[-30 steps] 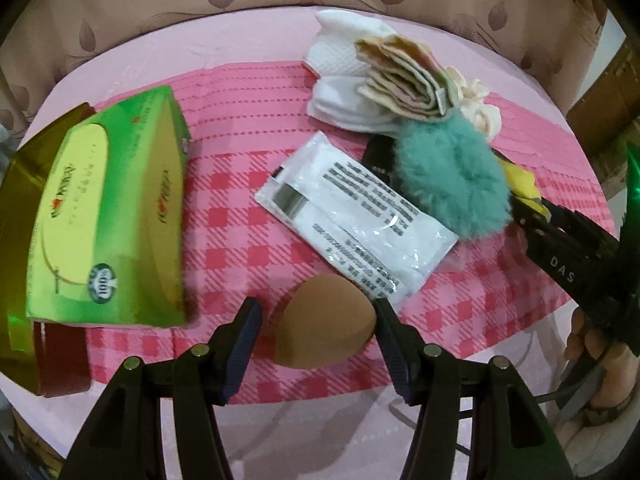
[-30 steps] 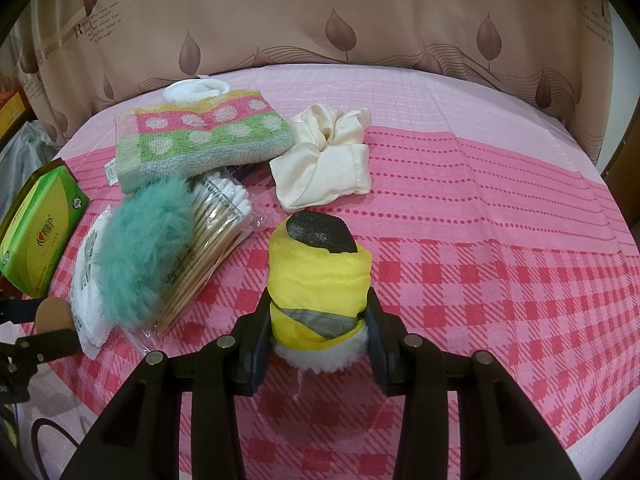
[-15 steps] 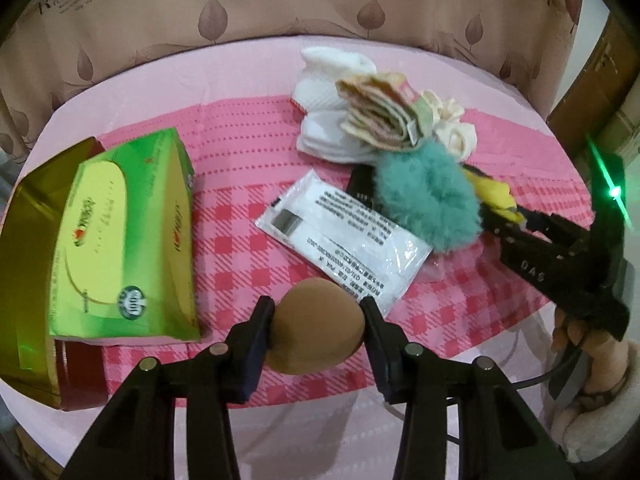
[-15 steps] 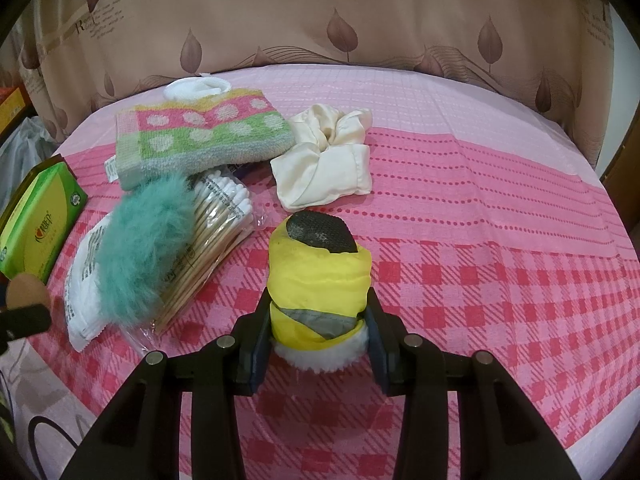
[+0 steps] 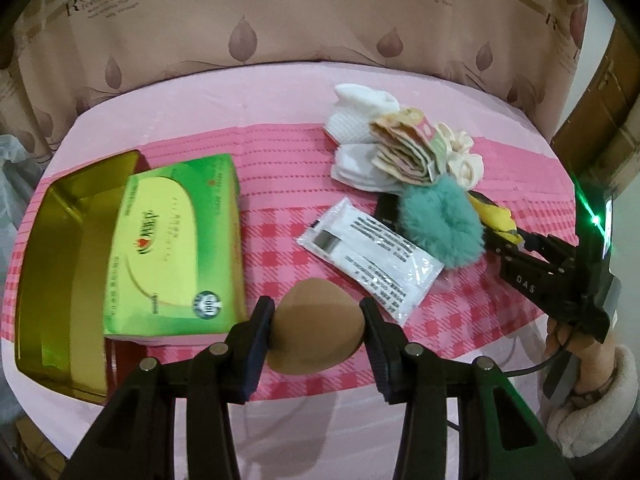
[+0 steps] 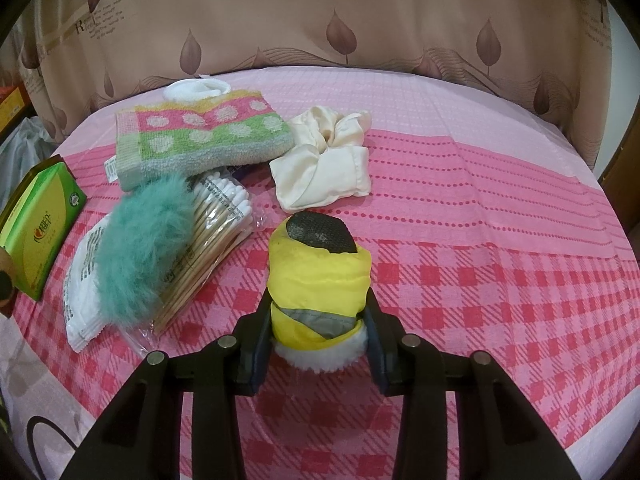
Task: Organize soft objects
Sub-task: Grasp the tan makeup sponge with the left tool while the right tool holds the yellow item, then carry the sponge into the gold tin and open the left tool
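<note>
My left gripper (image 5: 318,328) is shut on a tan makeup sponge (image 5: 316,330) and holds it above the table's front edge. My right gripper (image 6: 318,326) is shut on a small yellow bootie (image 6: 318,276) with a black sole and white fleece cuff, on the pink checked cloth. A teal fluffy scrunchie (image 6: 142,248) lies left of it, a cream satin scrunchie (image 6: 324,168) behind it. A folded dotted towel (image 6: 200,136) and white socks (image 5: 360,136) lie further back. In the left wrist view the right gripper (image 5: 516,236) is at the right.
A green tissue box (image 5: 176,244) rests partly over a gold tin (image 5: 52,248) at the left. A white sachet pack (image 5: 368,258) and a bag of cotton swabs (image 6: 208,240) lie mid-table. A patterned curtain (image 6: 320,20) hangs behind the table.
My left gripper closed on the sponge, lifted it and drew back, so more of the table and the gold tin shows. The right gripper and bootie have not moved.
</note>
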A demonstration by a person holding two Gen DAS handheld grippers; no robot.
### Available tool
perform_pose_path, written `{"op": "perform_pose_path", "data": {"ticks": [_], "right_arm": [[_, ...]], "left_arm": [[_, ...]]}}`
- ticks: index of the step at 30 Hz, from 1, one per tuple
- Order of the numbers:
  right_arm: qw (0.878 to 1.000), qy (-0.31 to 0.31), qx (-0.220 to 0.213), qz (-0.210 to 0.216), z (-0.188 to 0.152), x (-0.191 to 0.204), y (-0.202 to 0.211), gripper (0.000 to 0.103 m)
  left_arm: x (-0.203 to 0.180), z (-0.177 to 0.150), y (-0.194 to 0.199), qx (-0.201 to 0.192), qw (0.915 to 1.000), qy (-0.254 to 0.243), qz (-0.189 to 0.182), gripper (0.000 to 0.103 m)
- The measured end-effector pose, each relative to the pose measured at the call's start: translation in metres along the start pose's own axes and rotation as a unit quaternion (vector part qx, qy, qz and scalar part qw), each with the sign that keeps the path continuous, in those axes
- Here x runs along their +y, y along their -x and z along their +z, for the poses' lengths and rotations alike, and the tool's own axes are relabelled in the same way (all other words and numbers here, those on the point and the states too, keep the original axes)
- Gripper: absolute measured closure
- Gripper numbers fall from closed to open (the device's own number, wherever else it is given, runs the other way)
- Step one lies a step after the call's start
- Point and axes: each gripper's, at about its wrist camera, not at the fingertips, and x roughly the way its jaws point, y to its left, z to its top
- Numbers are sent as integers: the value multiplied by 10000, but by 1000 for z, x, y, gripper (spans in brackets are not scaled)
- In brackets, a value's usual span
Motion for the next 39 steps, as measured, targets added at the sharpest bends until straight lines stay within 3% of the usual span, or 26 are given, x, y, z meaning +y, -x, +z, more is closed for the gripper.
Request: {"op": "perform_pose_path", "data": {"ticks": [18,39], "right_arm": [[10000,52,-18,-45,0,0,-1,67],[9997,135,-85,-171,-1,-6,-5,67]], "left_arm": [[55,1,31,-308,9983,411,282,59],[182,-15,28,-275,9842,1349,1117,59]]}}
